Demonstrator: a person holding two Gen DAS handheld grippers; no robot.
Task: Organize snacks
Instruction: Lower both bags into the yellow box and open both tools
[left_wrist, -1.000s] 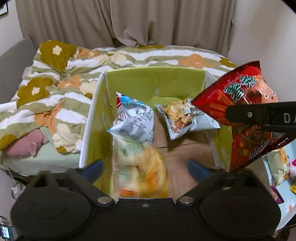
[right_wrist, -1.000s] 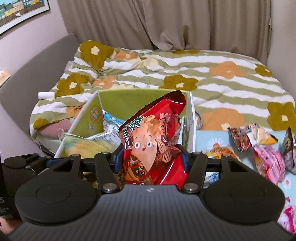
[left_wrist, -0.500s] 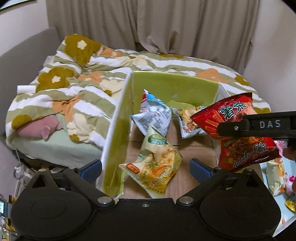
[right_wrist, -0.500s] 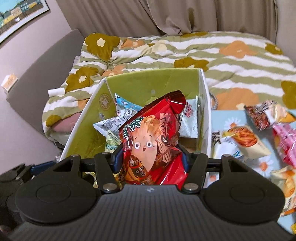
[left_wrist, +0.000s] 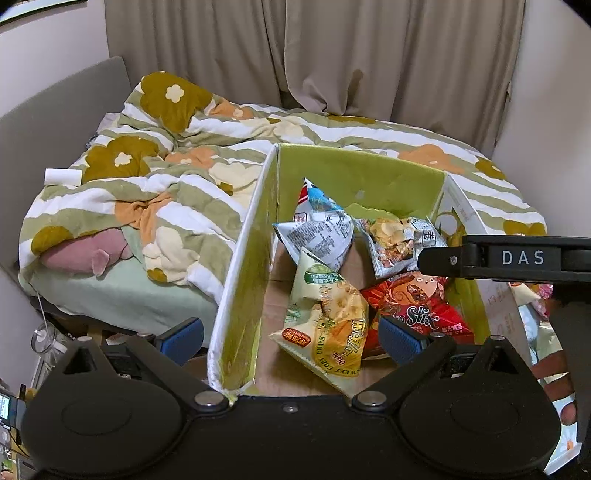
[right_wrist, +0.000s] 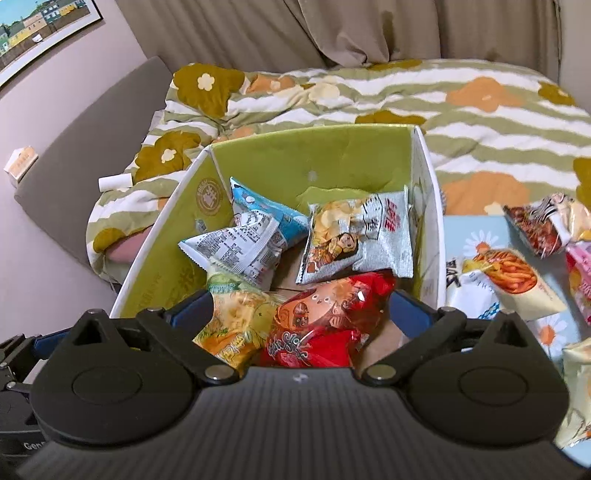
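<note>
1. Our right gripper (right_wrist: 301, 306) has just let go: half a second ago its jaws were clamped on the glossy red crinkled snack bag with a cartoon face (right_wrist: 321, 325), and now they are opening wide, with the blue pads clear of the bag on both sides.
2. That red bag now lies inside the green-lined white cardboard box (right_wrist: 424, 206), directly ahead of and below our right gripper's fingers, leaning against the yellow corn-snack bag (right_wrist: 236, 325) to its left.
3. Beyond the tool, further into the box, sit the silver printed foil bag (right_wrist: 240, 251), a blue bag (right_wrist: 266, 206) behind it, and the silver chip bag with a red logo (right_wrist: 358, 236).
4. Our left gripper (left_wrist: 291, 336) hangs with its jaws apart and nothing between the pads; the box's near wall runs up between its fingers, and the yellow bag lies just ahead of it.
5. We judge this placement done: one more snack is in the box.
6. To the right of our right gripper, several packets remain on the pale blue daisy-print cloth (right_wrist: 476, 236), including the white bag picturing orange sticks (right_wrist: 509, 280). These are likely next.
</note>
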